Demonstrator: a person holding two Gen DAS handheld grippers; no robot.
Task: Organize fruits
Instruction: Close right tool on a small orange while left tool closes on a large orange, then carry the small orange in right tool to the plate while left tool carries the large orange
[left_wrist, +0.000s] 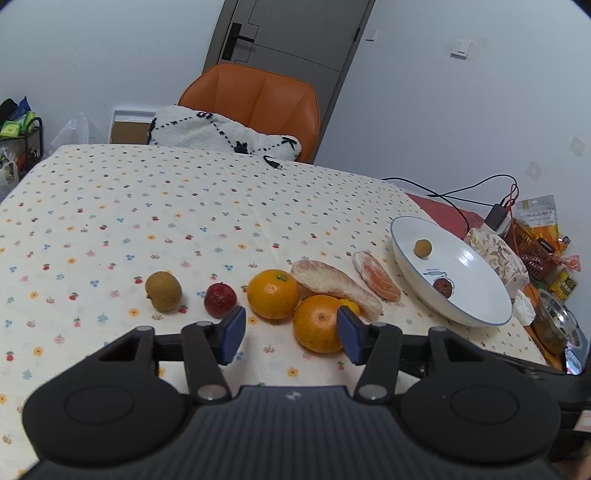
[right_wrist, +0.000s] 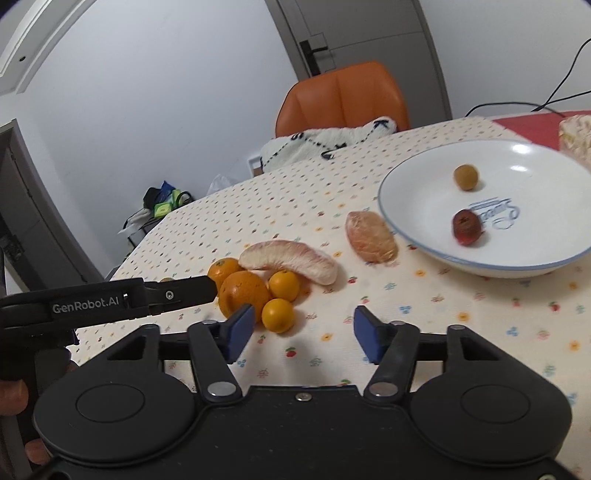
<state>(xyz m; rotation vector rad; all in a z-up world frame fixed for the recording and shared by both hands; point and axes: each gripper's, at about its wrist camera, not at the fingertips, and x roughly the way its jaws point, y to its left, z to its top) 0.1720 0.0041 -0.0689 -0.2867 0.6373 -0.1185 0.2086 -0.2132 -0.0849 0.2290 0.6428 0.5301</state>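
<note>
Here both tools, left tool (left_wrist: 291, 334) and right tool (right_wrist: 304, 334), gape empty near glossy, dimpled oranges (left_wrist: 272, 294).

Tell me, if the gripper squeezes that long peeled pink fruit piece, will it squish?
Probably. The long peeled segment has no rind, so it looks soft and may dent or tear. It curves and leans against the oranges, so it likely won't roll. Its skin looks dry, so probably not very slippery.

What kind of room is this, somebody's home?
Most likely a home dining room: a table under a flower-print tablecloth, an orange padded chair pushed up to it, an interior door behind, and a white dish with fruit.
</note>
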